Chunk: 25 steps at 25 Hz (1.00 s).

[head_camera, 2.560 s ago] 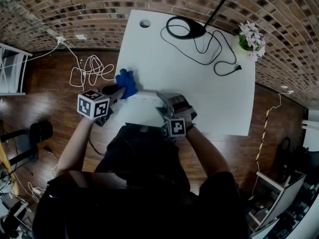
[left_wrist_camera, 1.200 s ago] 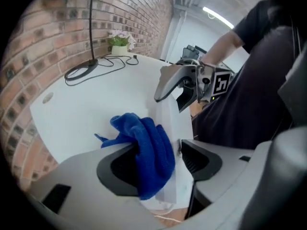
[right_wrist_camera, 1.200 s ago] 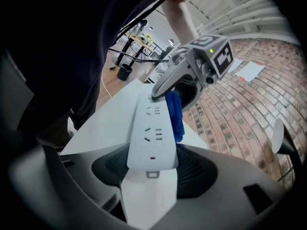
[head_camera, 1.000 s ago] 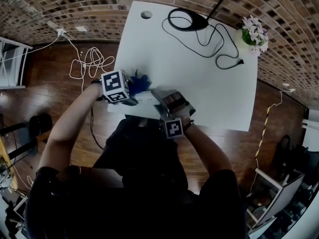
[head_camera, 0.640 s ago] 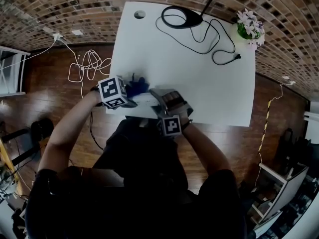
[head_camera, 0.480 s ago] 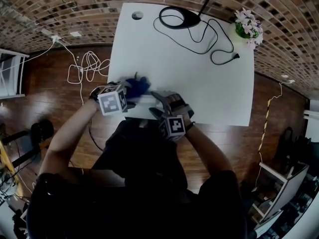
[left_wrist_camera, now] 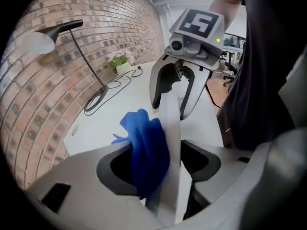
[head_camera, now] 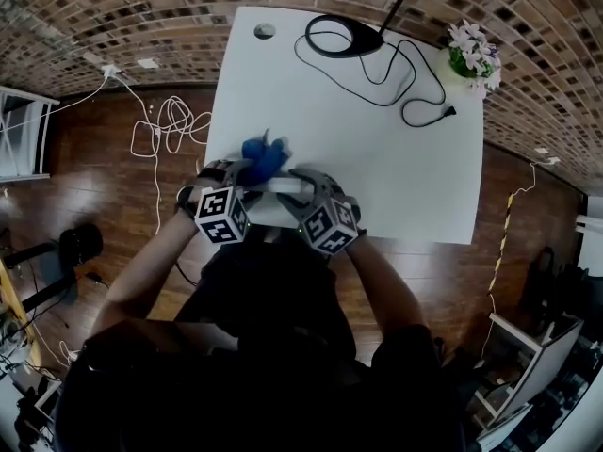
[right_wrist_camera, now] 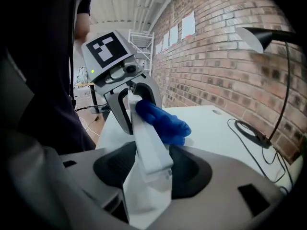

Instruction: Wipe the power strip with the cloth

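The white power strip (head_camera: 281, 186) is held off the white table (head_camera: 358, 139), stretched between my two grippers near the front edge. My right gripper (head_camera: 306, 193) grips its right end; the strip (right_wrist_camera: 146, 138) fills those jaws, which have just been closing. My left gripper (head_camera: 240, 179) clamps the blue cloth (head_camera: 264, 155) against the strip's other end. In the left gripper view the cloth (left_wrist_camera: 146, 147) is squeezed between one jaw and the strip (left_wrist_camera: 170, 123); these jaws have just been opening slightly. The two grippers face each other along the strip.
At the table's far side stand a black desk lamp base (head_camera: 344, 36), its cable (head_camera: 415, 92) and a small flower pot (head_camera: 474, 62). A round hole (head_camera: 265, 31) is in the far left corner. White cables (head_camera: 165, 125) lie on the wooden floor to the left.
Both grippers have rolled, so their marker cubes now sit side by side close to the person. The left gripper slid nearer, and the cloth now sticks out beyond it toward the table.
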Tool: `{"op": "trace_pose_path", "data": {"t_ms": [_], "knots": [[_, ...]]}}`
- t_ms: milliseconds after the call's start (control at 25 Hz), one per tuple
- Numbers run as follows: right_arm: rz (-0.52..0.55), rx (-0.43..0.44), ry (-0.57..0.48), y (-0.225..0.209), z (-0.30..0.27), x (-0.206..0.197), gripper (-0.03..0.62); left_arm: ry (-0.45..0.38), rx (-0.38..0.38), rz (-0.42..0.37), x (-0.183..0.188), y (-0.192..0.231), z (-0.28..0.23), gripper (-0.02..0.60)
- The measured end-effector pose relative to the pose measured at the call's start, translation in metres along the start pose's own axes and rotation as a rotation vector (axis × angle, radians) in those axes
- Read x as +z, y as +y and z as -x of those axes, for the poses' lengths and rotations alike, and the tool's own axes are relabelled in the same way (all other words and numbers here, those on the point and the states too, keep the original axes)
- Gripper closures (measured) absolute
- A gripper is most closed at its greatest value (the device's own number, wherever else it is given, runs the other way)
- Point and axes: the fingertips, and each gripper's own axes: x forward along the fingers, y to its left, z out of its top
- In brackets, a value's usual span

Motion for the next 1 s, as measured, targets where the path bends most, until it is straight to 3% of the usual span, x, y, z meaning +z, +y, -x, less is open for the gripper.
{"op": "trace_pose_path", "data": {"t_ms": [200,360,400,480,560,760,840,1000], "knots": [[0.176,0.0,0.042,0.008,-0.004,-0.01,0.387,-0.106,-0.011,0.174,0.005,0.001,0.018,0.302],[0.188,0.009,0.03,0.009,-0.004,-0.011,0.395,-0.19,0.005,0.243,0.008,0.003,0.033,0.325],[0.182,0.009,0.027,0.009,-0.004,-0.011,0.395,-0.22,0.017,0.292,0.01,0.009,0.039,0.337],[0.162,0.016,0.018,0.009,-0.004,-0.012,0.401,-0.277,0.041,0.418,0.014,0.022,0.05,0.457],[0.147,0.025,0.01,0.01,-0.004,-0.014,0.407,-0.276,0.042,0.509,0.013,0.029,0.05,0.489],[0.175,0.026,0.02,0.013,-0.006,-0.016,0.411,-0.184,0.096,0.451,0.017,0.03,0.054,0.52],[0.173,0.022,0.023,0.013,-0.005,-0.017,0.411,-0.197,0.12,0.536,0.014,0.033,0.065,0.522],[0.171,0.022,0.021,0.013,-0.009,-0.024,0.416,-0.207,0.193,0.79,-0.015,0.039,0.088,0.523]]}}
